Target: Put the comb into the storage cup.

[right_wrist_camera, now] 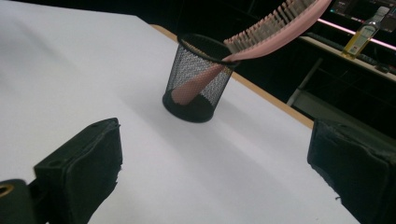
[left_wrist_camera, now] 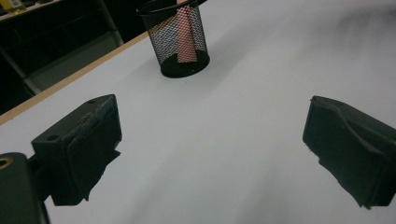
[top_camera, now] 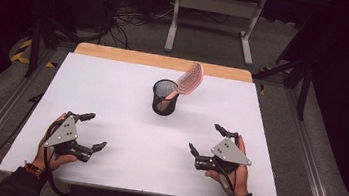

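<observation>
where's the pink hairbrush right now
In the high view the pink hairbrush stands handle-down in the black mesh cup near the middle of the white table, its bristled head leaning out over the rim toward the far right.

Cup with a brush at the middle of the tabletop, tongs on either side at the near edge.

The mesh cup (top_camera: 164, 97) stands upright on the tabletop (top_camera: 113, 85), toward the far half and about centred. The hairbrush (top_camera: 188, 79) stands in it, handle down, head leaning out over the rim to the right. The left tongs (top_camera: 89, 131) and right tongs (top_camera: 205, 139) sit near the front edge, well apart, both well short of the cup. Behind the tabletop stands a desk frame (top_camera: 213, 12) on the floor.
</observation>
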Action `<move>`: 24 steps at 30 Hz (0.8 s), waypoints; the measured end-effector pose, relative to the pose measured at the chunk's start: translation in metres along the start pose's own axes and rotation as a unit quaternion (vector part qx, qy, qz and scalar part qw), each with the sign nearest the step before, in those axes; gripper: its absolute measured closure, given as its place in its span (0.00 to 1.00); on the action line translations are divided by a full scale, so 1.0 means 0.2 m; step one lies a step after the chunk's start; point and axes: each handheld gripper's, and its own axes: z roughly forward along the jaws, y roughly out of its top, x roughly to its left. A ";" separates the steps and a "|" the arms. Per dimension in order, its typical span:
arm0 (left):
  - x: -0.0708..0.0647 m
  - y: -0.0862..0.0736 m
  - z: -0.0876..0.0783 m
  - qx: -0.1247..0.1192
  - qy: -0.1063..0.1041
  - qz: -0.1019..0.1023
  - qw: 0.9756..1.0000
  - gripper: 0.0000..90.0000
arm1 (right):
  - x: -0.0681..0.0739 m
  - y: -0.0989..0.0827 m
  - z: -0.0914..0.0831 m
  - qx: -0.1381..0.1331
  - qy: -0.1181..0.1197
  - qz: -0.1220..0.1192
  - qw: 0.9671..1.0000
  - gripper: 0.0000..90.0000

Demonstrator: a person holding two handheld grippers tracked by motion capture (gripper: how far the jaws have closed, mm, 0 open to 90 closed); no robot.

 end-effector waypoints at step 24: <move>0.01 0.00 0.01 0.004 -0.001 0.000 1.000 0.06 | -0.07 -0.28 -0.14 0.034 -0.009 0.032 0.999 0.04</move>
